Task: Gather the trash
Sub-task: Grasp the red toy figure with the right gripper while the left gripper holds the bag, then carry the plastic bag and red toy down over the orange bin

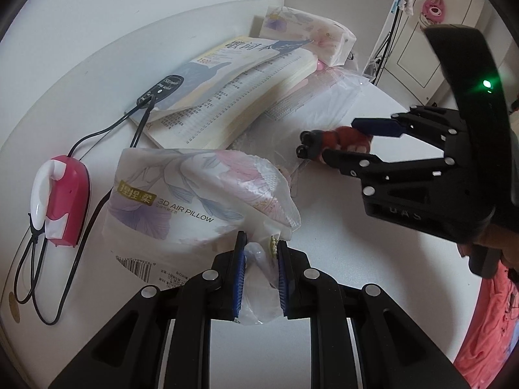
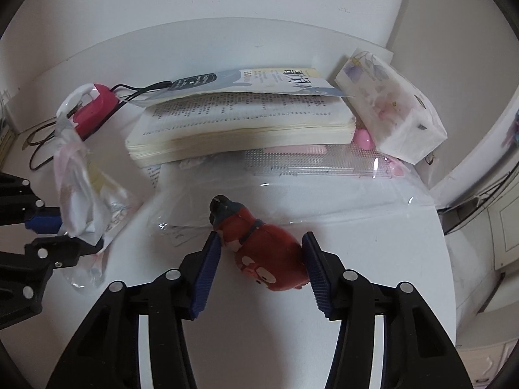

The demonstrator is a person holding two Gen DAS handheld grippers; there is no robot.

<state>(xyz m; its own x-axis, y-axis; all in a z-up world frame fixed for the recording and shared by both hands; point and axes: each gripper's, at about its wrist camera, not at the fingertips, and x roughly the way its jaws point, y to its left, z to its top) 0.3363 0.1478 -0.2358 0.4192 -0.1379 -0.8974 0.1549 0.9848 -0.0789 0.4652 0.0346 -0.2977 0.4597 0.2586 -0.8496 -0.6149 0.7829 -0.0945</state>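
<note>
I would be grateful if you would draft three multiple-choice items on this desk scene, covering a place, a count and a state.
1. Where does the red toy lie?
A. between the right gripper's jaws
B. on top of the book
C. inside the tissue pack

2. How many floral tissue packs are in the left wrist view?
A. one
B. two
C. four

3. What is the left gripper doing?
A. hanging open
B. shut on a plastic wrapper
C. shut on the book

Key: 1 A, the toy sits between the right gripper's blue pads. 2 B, one near, one beyond the book. 3 B, the plastic wrapper is pinched between its pads.
</note>
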